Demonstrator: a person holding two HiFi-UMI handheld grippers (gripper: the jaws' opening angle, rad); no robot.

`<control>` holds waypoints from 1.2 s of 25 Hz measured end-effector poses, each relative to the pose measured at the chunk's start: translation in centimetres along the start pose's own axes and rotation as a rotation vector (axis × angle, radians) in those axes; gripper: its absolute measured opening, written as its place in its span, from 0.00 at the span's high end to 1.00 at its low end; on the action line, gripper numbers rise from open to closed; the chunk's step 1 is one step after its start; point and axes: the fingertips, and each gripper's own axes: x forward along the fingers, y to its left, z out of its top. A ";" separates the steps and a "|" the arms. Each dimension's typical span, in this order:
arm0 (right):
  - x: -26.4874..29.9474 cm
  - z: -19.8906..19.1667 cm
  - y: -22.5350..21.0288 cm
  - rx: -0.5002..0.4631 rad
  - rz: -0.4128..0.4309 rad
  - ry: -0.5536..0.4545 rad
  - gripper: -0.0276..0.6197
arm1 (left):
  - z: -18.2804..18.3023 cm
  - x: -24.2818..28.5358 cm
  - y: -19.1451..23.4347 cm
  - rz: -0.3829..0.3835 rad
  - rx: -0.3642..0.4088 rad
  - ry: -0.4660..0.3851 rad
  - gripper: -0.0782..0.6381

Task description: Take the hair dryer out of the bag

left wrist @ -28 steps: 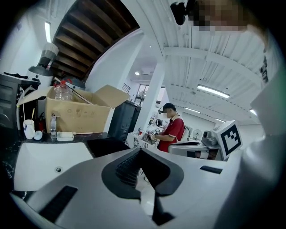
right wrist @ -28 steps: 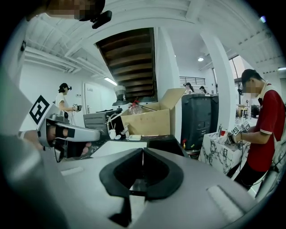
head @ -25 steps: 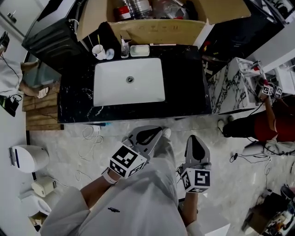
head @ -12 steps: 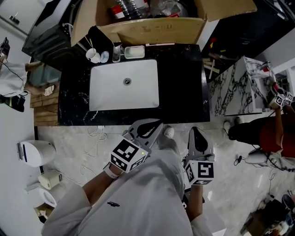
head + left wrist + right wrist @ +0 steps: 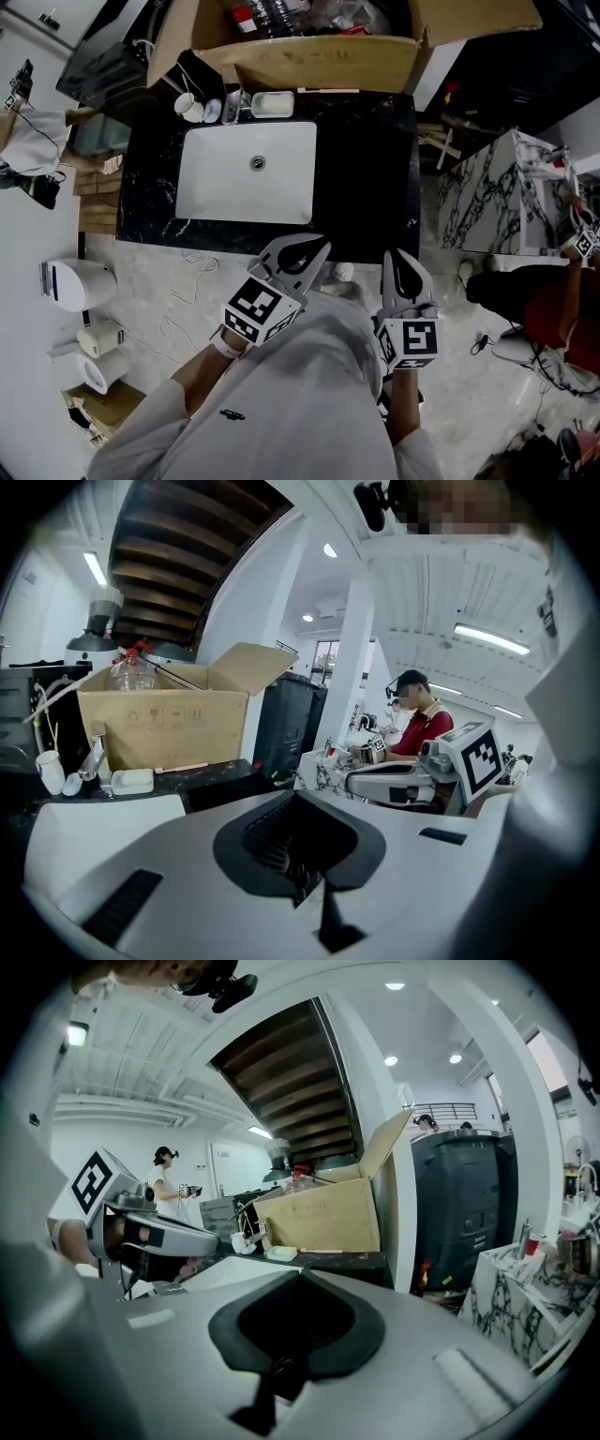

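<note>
No hair dryer and no bag show in any view. My left gripper [image 5: 322, 246] is shut and empty, its tips at the front edge of a black marble counter [image 5: 367, 178]. To its right, my right gripper [image 5: 394, 255] is also shut and empty, just short of that edge. In the left gripper view the closed jaws [image 5: 296, 795] point at the counter and a cardboard box [image 5: 159, 726]. In the right gripper view the closed jaws [image 5: 300, 1275] point the same way, with the box [image 5: 323, 1213] ahead.
A white sink [image 5: 246, 173] is set in the counter. Behind it are cups [image 5: 192, 108], a soap dish [image 5: 271, 104] and the open cardboard box [image 5: 319, 61] of bottles. A marble-patterned block [image 5: 492, 192] and a person in red [image 5: 553, 300] are at the right; a cable [image 5: 183, 300] lies on the floor at the left.
Both grippers have moved forward toward the counter, from over the floor to its front edge. Both stayed shut and empty.
</note>
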 end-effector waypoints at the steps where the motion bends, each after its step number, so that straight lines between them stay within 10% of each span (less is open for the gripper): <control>1: 0.2 -0.1 0.0 -0.003 0.015 0.005 0.93 | -0.3 0.1 0.1 0.011 -0.005 0.014 0.88; 30: 2.8 -3.7 -1.7 0.032 0.105 0.120 0.91 | -12.0 7.9 1.5 0.011 0.260 0.432 0.71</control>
